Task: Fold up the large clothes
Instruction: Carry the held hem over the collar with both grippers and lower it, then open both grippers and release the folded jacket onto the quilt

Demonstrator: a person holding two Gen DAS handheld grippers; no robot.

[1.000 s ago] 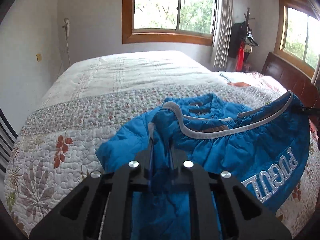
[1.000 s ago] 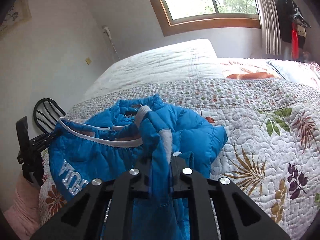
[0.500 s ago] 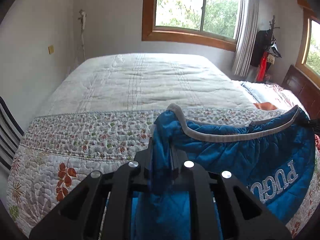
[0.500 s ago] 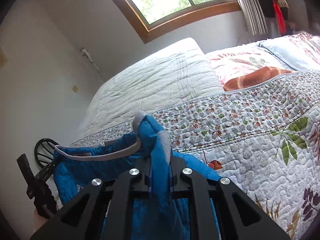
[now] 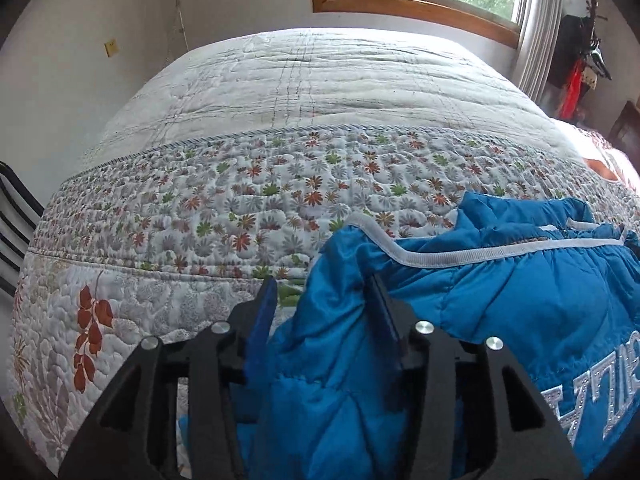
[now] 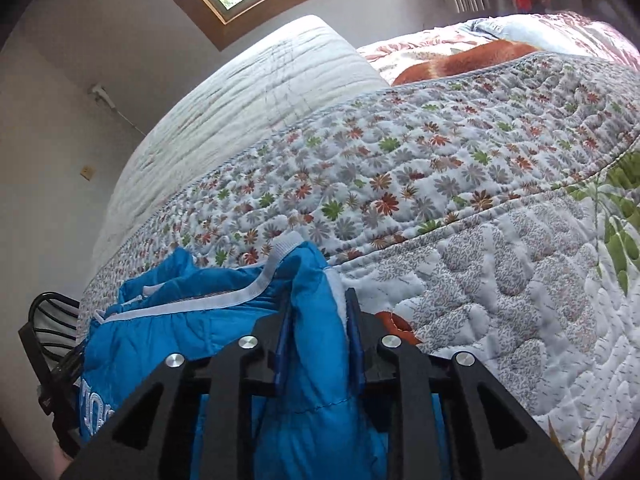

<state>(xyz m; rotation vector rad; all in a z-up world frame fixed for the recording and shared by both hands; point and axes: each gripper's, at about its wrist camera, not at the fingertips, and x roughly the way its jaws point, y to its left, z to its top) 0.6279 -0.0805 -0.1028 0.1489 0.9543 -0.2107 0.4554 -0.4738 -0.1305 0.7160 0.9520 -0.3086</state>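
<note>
A wide bed (image 5: 320, 80) fills both views, covered by a quilt (image 5: 208, 216) with a plain pale far half, a band of small flowers across the middle and large leaf prints near the cameras. A wooden-framed window (image 5: 420, 4) sits in the far wall. On the near part of the quilt lies the blue padded jacket (image 5: 520, 304), white-trimmed along its edge, with silver lettering at the near right in the left wrist view. The left gripper (image 5: 320, 300) has its jaws opening; a fold of jacket stands between them, leaning on the right finger, clear of the left. The right gripper (image 6: 318, 308) is opening too, with a jacket (image 6: 192, 328) fold between its fingers, no longer squeezed.
</note>
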